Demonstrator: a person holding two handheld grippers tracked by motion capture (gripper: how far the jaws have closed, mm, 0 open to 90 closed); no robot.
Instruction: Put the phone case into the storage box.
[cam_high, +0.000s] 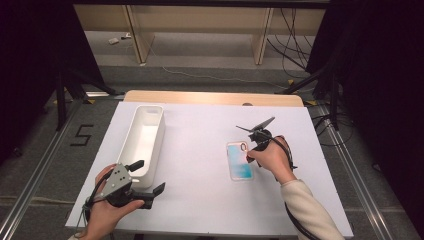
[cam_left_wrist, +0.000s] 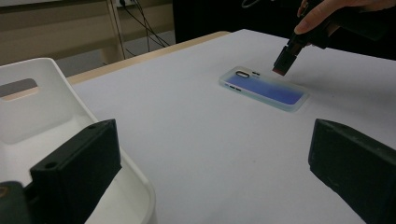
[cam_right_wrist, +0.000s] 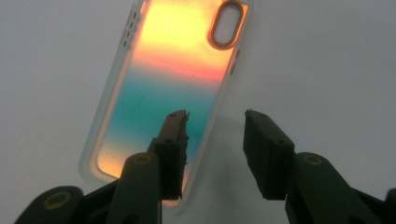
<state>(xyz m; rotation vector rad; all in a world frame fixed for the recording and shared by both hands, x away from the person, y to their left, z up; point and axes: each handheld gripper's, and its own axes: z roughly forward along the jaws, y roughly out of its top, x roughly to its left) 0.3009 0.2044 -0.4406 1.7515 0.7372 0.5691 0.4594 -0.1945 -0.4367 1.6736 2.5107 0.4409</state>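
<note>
In the high view we see first the table (cam_high: 200, 210), covered with a white sheet that takes most of the middle of the frame; a strip of bare wood shows at its far edge.

Next in size is the long white tray (cam_high: 145, 137), left of centre in the frame, lying lengthwise away from us. Its inside looks bare (in the left gripper view we see a cut-out handle in its end wall). Nothing stands between the tray and the other things.

The phone case (cam_high: 239, 161) lies flat on the sheet right of centre, well apart from the tray. In the right gripper view its back shows orange, then teal, then orange again, with the oval camera opening toward the top of the frame.

The right gripper (cam_high: 248, 152) hangs just above the case's right edge. Its jaws are parted and grasp nothing; one jaw is over the case, the other over the bare sheet beside it.

The left gripper (cam_high: 147, 179), lower left of the frame, has its jaws spread wide and empty, one of them over the near corner of the tray.
</note>
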